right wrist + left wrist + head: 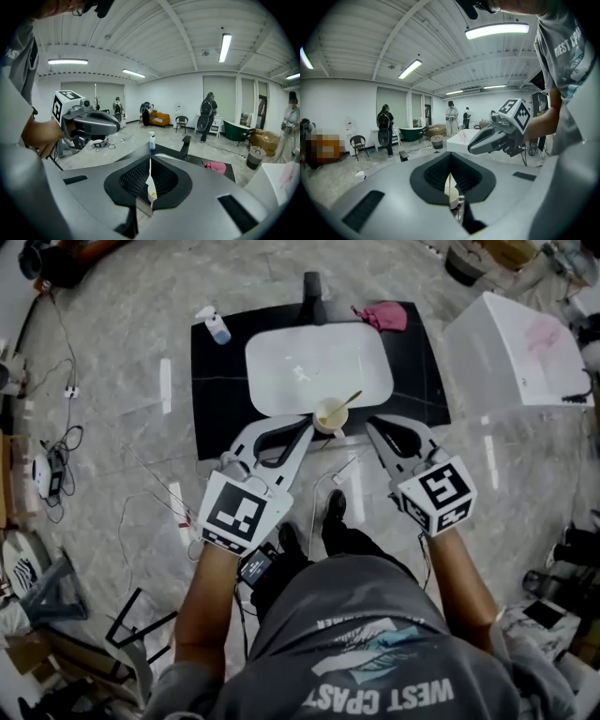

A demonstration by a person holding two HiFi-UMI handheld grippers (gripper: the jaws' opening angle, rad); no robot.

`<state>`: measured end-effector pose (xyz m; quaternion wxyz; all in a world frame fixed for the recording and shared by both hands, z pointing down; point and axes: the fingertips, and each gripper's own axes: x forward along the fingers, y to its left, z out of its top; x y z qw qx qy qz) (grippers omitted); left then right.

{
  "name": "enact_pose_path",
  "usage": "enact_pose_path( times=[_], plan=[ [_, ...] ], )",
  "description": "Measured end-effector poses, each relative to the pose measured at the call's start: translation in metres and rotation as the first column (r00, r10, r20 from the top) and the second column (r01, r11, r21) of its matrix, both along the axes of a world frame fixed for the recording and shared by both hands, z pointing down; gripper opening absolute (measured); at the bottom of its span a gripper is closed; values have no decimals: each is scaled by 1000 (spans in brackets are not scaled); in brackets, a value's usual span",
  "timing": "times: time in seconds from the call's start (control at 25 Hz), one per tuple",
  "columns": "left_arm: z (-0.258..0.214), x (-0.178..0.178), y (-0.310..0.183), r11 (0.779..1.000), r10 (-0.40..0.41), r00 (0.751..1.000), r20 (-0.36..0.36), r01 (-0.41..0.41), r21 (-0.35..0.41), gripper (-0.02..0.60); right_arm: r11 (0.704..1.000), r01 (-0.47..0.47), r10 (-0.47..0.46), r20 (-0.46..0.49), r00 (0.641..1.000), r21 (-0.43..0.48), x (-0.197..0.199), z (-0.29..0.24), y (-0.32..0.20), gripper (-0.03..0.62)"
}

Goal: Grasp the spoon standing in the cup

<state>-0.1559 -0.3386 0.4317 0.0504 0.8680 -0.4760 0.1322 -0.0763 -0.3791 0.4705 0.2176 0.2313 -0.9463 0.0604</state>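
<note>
1. I hold the left gripper (306,427) with its jaws together and nothing between them. Their tips sit just beside the left side of the cup (330,416).
2. The right gripper (372,427) also has its jaws closed and empty. It is near the cup's right side but apart from it.
3. The cup stands at the front edge of the white sink (281,371), which is set in the black bench (211,418).
4. The spoon (349,401) stands in the cup, with its handle leaning away from me and to the right, untouched.
5. At the back of the bench I see a spray bottle (216,324), a faucet (312,292) and a pink cloth (384,315).
</note>
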Motion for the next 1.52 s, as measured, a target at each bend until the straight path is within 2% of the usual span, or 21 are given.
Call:
enact_pose_path(
  times=[0.52, 0.72, 0.88, 0.96, 1.0, 1.04, 1.08, 1.52],
  plan=[
    [44, -2, -14, 991, -48, 999, -3, 48, -125, 2, 988, -50, 38, -81, 996, -144, 6, 103, -45, 34],
    [56, 0, -16, 983, -63, 998, 0, 62, -172, 2, 977, -76, 57, -101, 993, -200, 8, 146, -61, 35],
    [65, 5, -17, 978, -67, 998, 15, 69, -197, 2, 955, -100, 74, -100, 992, -280, 11, 177, -69, 35],
    [68, 6, -18, 976, -70, 997, 19, 73, -207, 2, 945, -100, 75, -91, 993, -311, 8, 187, -72, 40],
    [70, 7, -18, 974, -73, 997, 19, 76, -214, 2, 941, -97, 73, -86, 994, -325, 5, 192, -74, 60],
    [71, 7, -18, 972, -77, 997, 19, 79, -220, 2, 937, -94, 70, -83, 994, -337, 3, 196, -75, 107],
    [73, 8, -18, 971, -80, 997, 20, 82, -223, 2, 933, -91, 67, -82, 994, -347, 0, 201, -76, 121],
    [87, 11, -14, 959, -112, 993, 22, 114, -261, 2, 911, -85, 70, -53, 996, -404, -22, 229, -84, 124]
  ],
)
